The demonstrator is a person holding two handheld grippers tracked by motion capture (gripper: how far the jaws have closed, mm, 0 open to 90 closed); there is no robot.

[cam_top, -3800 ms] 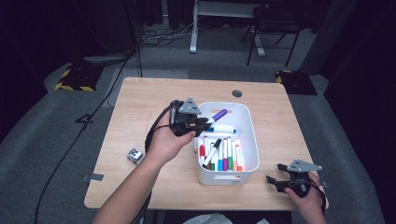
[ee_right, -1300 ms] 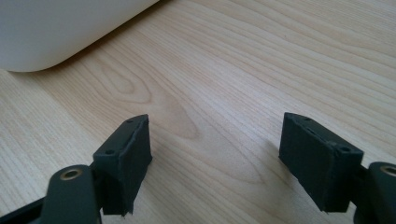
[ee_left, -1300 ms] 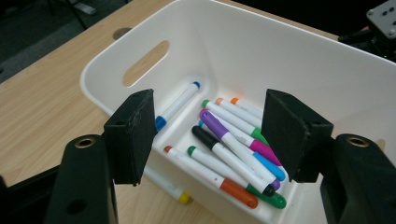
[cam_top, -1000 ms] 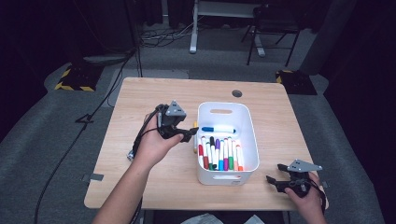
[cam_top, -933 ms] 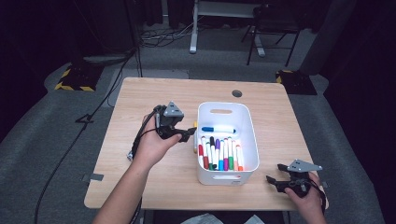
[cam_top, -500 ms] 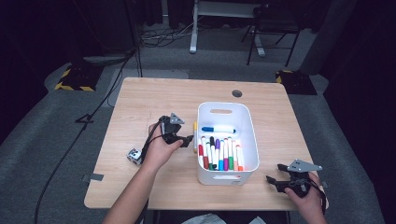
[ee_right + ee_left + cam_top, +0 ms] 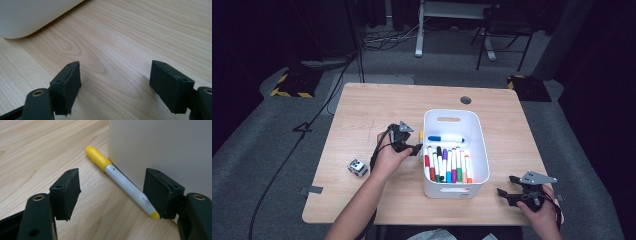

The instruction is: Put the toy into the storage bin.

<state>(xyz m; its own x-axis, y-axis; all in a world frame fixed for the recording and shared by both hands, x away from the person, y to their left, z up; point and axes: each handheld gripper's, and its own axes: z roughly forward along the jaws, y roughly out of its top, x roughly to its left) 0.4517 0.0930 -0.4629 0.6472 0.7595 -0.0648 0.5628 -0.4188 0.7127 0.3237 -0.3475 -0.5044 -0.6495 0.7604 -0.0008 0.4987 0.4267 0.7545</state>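
Note:
A yellow-capped white marker (image 7: pixel 120 180) lies on the wooden table, tight against the left wall of the white bin (image 7: pixel 162 145). My left gripper (image 7: pixel 112 173) is low over it, open. Its jaws have just been closing a little, with the marker between them but not pressed, its tail close to the right jaw. In the high view the left gripper (image 7: pixel 414 149) sits beside the bin (image 7: pixel 482 145), which holds several coloured markers (image 7: pixel 447 162). My right gripper (image 7: pixel 507 192) rests open at the table's front right, with bare wood between its jaws (image 7: pixel 115 66).
A small grey-and-white cube (image 7: pixel 357 167) lies on the table left of my left hand. A cable hole (image 7: pixel 465 100) sits near the far edge. The bin's corner (image 7: pixel 30 15) is ahead and to the left of the right gripper. Dark floor surrounds the table.
My left gripper has come away from above the bin and sunk to the table beside its left wall, over the yellow marker. The right gripper has stayed put.

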